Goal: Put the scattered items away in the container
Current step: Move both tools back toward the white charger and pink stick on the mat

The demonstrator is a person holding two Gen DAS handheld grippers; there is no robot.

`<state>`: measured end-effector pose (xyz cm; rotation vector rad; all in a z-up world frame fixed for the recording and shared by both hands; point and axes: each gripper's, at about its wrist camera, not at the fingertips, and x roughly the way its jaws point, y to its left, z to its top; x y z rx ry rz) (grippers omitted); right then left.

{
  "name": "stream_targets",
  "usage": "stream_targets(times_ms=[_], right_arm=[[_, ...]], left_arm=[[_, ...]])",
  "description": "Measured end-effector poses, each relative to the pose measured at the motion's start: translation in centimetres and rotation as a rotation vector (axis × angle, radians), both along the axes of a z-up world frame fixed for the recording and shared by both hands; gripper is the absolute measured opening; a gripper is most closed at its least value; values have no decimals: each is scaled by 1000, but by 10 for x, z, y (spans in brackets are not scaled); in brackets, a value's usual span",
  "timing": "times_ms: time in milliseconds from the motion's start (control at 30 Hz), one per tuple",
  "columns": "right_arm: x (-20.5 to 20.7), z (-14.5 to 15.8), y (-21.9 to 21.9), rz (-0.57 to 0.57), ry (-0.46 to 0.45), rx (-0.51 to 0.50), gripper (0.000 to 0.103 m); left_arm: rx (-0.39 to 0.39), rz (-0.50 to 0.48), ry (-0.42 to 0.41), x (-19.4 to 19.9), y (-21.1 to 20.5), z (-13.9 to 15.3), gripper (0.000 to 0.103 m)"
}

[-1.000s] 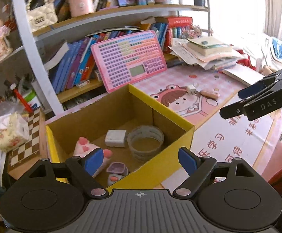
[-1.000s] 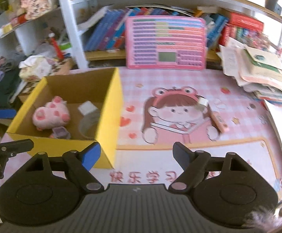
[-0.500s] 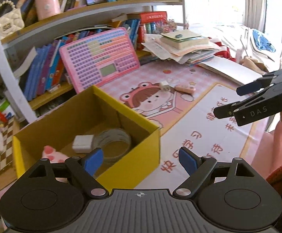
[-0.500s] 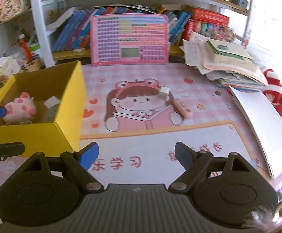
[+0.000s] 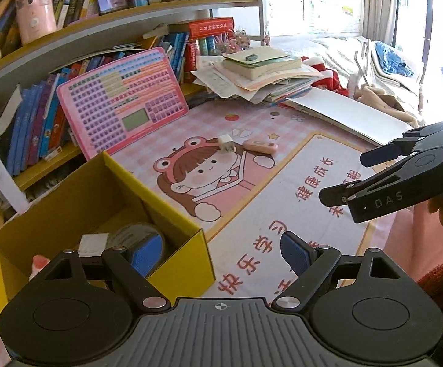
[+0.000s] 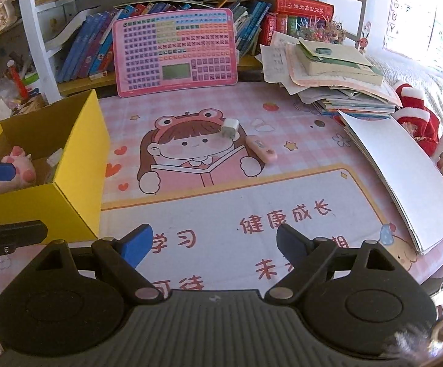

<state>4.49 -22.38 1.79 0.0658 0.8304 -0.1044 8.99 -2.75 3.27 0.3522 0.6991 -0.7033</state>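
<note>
- The yellow cardboard box (image 6: 78,153) stands at the left of the pink desk mat (image 6: 282,140); inside it lie a pink plush toy (image 6: 13,168), a small white block (image 5: 91,243) and a roll of clear tape (image 5: 136,234).
- Two items lie outside the box, on the cartoon girl printed on the mat: a white charger plug (image 6: 229,127) at her hair, and just beside it a pink oblong case (image 6: 261,148), tilted; whether the two touch cannot be told.
- The left gripper (image 5: 218,252) hovers at the box's near right corner, its blue-padded fingers spread wide with nothing between them.
- The right gripper (image 6: 215,241) hangs over the white panel of the mat, fingers likewise spread and holding nothing; from the left wrist view its side reads "DAS".
- The mat's red characters read 健康成长 and 学习, with further characters partly hidden by the fingers.
- A pink learning tablet (image 6: 175,52), covered in small keys with a little grey screen, leans against the shelved books (image 6: 93,42).
- A stack of books and papers (image 6: 331,73) sits at the right rear, a large white sheet (image 6: 404,168) in front of it.
</note>
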Motion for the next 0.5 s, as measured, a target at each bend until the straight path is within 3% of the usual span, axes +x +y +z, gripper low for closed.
stream_targets(times_ms=[500], right_arm=[[20, -5, -37, 32, 11, 2, 89]], left_arm=[[7, 14, 7, 9, -51, 1, 87]])
